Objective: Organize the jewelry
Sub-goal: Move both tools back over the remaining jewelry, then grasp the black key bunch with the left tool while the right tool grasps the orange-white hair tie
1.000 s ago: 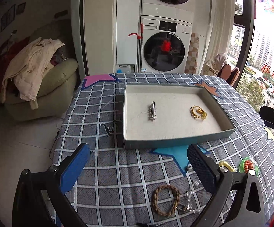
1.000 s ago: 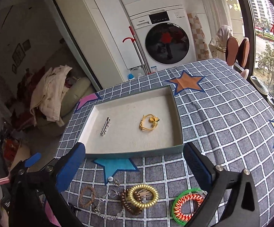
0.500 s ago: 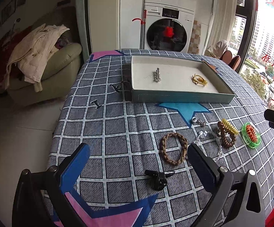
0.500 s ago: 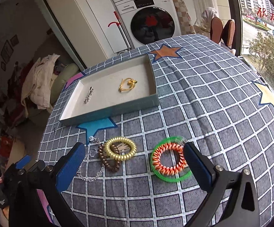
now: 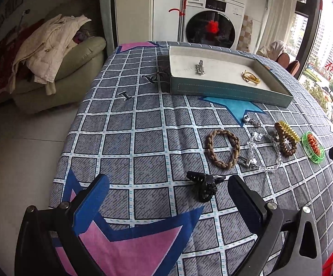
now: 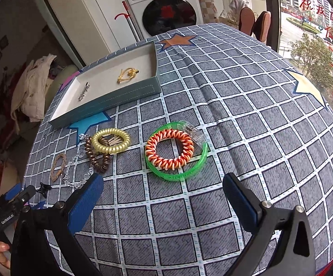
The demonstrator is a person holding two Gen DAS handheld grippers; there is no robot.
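Note:
A teal tray (image 5: 230, 88) (image 6: 111, 100) at the far side of the table holds a silver clip (image 5: 200, 67) (image 6: 83, 91) and a gold piece (image 5: 250, 77) (image 6: 127, 73). Loose on the checked cloth lie a braided brown bracelet (image 5: 222, 148), a black claw clip (image 5: 204, 184), a crystal chain (image 5: 266, 154), a yellow coil tie (image 6: 110, 140) and a red-white coil inside a green bangle (image 6: 169, 149). My left gripper (image 5: 168, 195) stands open just short of the black clip. My right gripper (image 6: 164, 199) is open, just short of the green bangle.
A brown bead bracelet (image 6: 97, 156) overlaps the yellow coil. Two small dark pieces (image 5: 125, 95) lie left of the tray. The table's left edge drops to the floor beside a sofa with clothes (image 5: 51, 53). A washing machine (image 5: 210, 20) stands behind.
Both grippers have pulled back from the tray toward the near side of the table. The loose pieces now lie closer in front of them. Both stay open.

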